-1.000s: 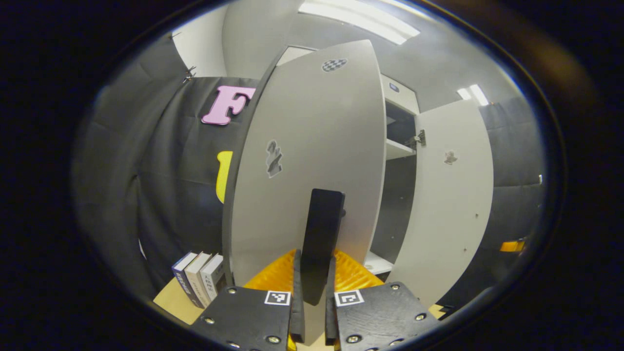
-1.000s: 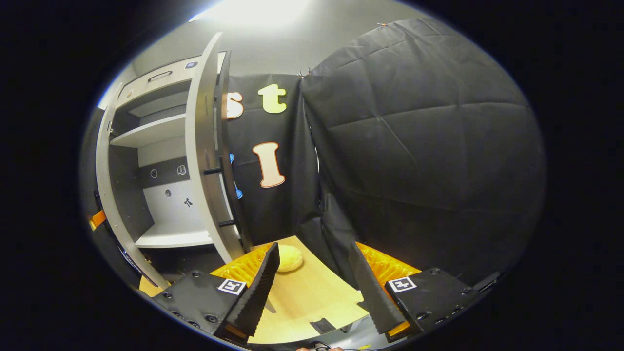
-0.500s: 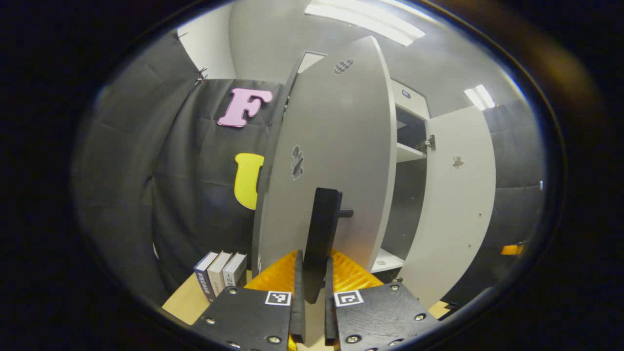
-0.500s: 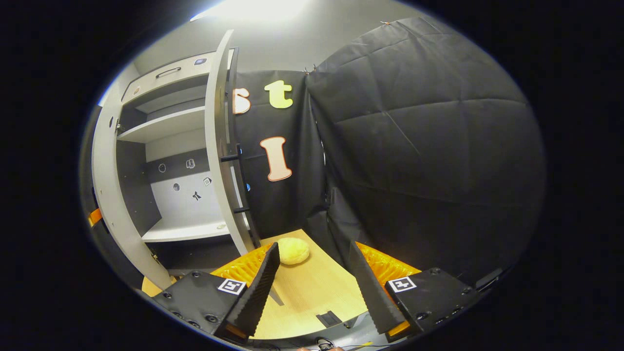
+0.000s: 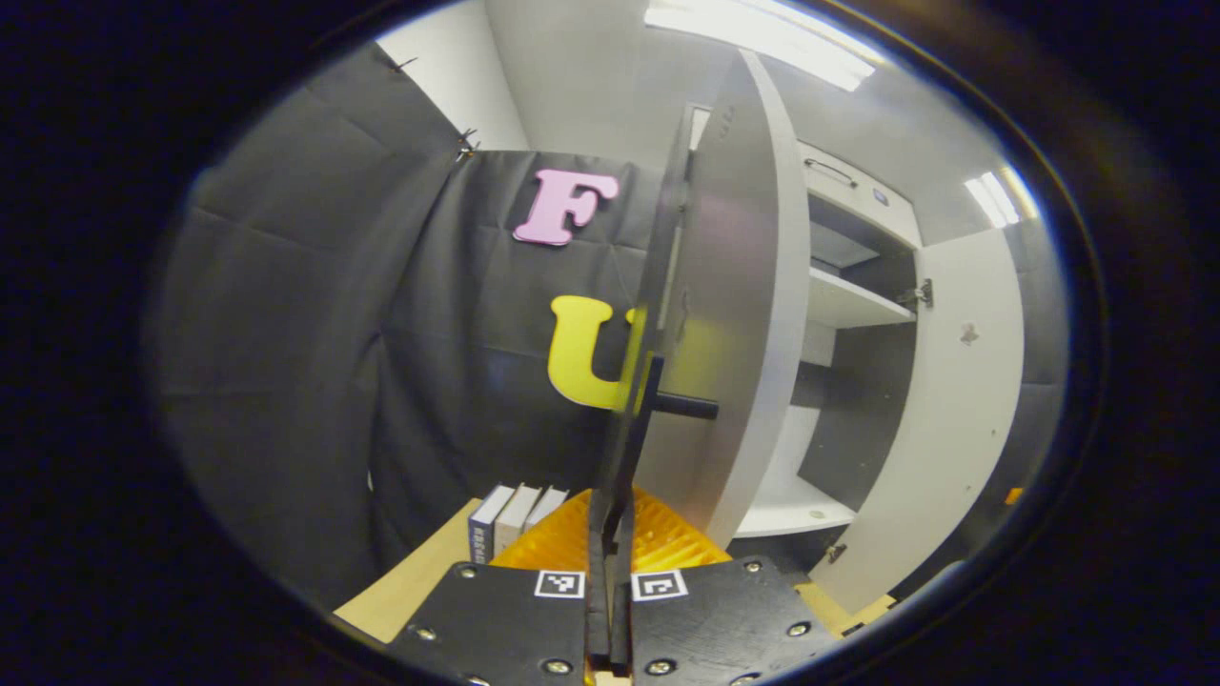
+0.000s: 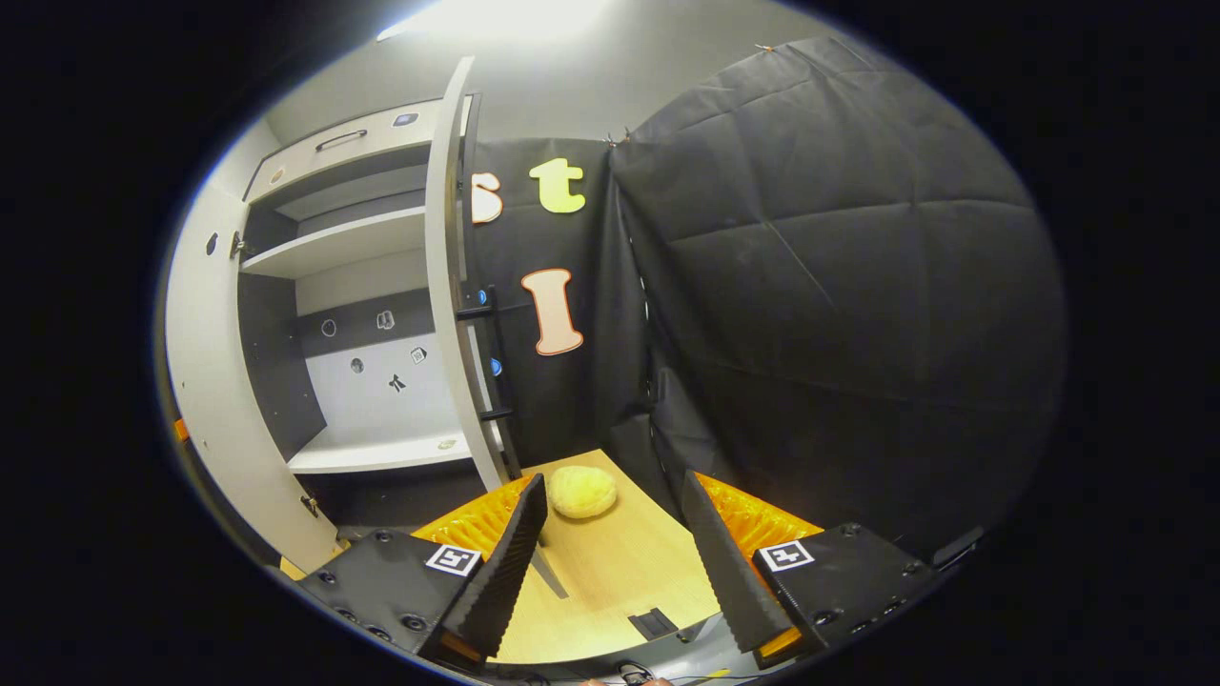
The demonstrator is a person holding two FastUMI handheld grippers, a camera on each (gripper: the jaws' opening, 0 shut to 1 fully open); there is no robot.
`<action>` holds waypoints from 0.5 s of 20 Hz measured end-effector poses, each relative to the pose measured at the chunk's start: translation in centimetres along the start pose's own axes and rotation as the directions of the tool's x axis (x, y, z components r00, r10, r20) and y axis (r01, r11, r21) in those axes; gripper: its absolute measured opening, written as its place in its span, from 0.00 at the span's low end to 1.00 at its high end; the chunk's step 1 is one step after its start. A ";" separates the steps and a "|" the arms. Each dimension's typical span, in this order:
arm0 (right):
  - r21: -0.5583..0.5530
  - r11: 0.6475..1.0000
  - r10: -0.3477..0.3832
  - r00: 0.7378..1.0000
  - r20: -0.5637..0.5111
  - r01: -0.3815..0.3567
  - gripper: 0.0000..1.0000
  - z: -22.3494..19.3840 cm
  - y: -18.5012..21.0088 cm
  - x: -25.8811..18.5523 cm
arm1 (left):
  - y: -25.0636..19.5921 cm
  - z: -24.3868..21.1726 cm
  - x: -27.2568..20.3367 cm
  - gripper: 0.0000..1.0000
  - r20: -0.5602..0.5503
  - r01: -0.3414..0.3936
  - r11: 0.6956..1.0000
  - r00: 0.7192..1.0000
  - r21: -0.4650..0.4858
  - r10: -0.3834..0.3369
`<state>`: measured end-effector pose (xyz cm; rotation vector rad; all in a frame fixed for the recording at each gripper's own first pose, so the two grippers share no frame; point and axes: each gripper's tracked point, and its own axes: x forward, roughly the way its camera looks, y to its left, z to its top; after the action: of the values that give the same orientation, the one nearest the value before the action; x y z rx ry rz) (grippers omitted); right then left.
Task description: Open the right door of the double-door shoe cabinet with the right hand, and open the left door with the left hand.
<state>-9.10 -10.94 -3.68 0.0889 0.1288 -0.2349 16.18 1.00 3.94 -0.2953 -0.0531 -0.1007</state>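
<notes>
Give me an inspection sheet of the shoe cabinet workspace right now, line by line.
Surface: light wooden tabletop, bare around the yellow item.
Job's things: grey double-door shoe cabinet; its left door swung wide, seen nearly edge-on; its right door also open; pale shelves visible inside.
Clutter: round yellow sponge-like lump on the tabletop; three upright books by the left door.
Grippers: left gripper shut on the left door's black bar handle; right gripper open, holding nothing, clear of the right door.
Cables: nothing certain seen.
Surroundings: black cloth booth wall, ceiling light panels.
</notes>
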 end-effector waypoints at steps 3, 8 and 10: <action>-0.006 1.000 0.006 1.000 0.006 -0.006 0.90 0.3 0.1 -0.1 | -1.7 -0.2 0.4 0.04 -0.002 0.009 0.999 1.000 -0.034 -0.009; 0.000 1.000 0.006 1.000 -0.003 -0.006 0.90 -0.1 -0.2 0.0 | -0.9 -0.4 -0.1 0.03 -0.006 -0.037 0.993 0.999 0.112 0.038; 0.011 1.000 0.016 1.000 -0.008 -0.015 0.90 -0.1 0.1 0.2 | -1.0 -0.7 -1.2 0.03 -0.014 -0.031 0.994 0.999 0.102 0.032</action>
<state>-8.91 -10.83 -3.85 0.1019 0.1344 -0.2198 14.93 -0.02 3.48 -0.1936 -0.0376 -0.0687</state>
